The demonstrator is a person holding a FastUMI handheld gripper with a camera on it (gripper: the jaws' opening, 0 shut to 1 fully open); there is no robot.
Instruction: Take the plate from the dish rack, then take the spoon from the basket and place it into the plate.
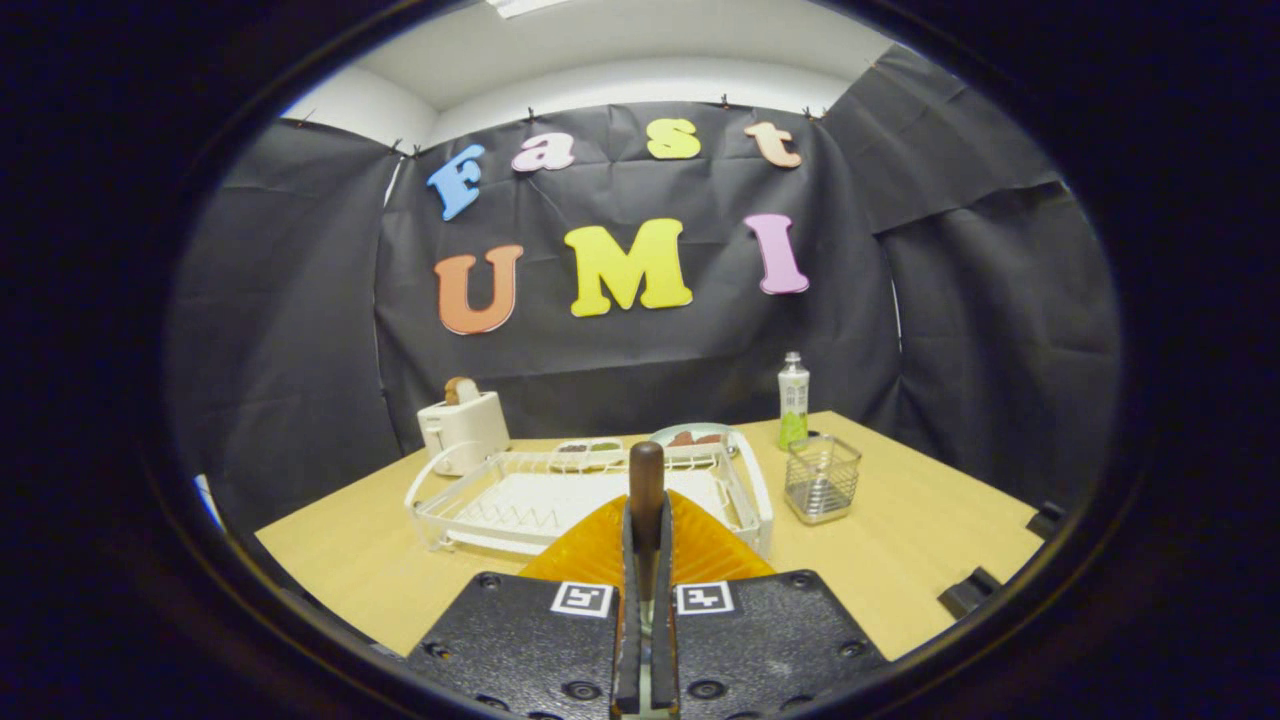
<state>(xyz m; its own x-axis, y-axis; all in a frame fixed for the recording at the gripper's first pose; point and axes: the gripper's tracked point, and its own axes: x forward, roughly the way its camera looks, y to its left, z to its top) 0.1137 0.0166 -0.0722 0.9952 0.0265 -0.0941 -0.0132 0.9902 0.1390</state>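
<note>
Here the table (900, 540) is a light wood-grain surface set in a booth with black cloth walls and a white ceiling strip above them.

Item count on the table:
- One white wire dish rack (560, 495), just beyond the fingers.
- One orange plate (700, 550), lying under and just ahead of the fingers, in front of the rack's near rim.
- One small wire basket (822, 478), beside the rack's right end.
- One white and green bottle (793, 400), upright, behind the basket.
- One white toaster (463, 428), behind the rack's left end, with a brown item in its slot.
- One pale dish (695, 437) with dark contents, behind the rack.

The hand-held gripper (646, 560) has its two fingers pressed together on one spoon (646, 480). The spoon's dark brown handle stands upright between them, above the plate. Its bowl end is hidden between the fingers.
</note>
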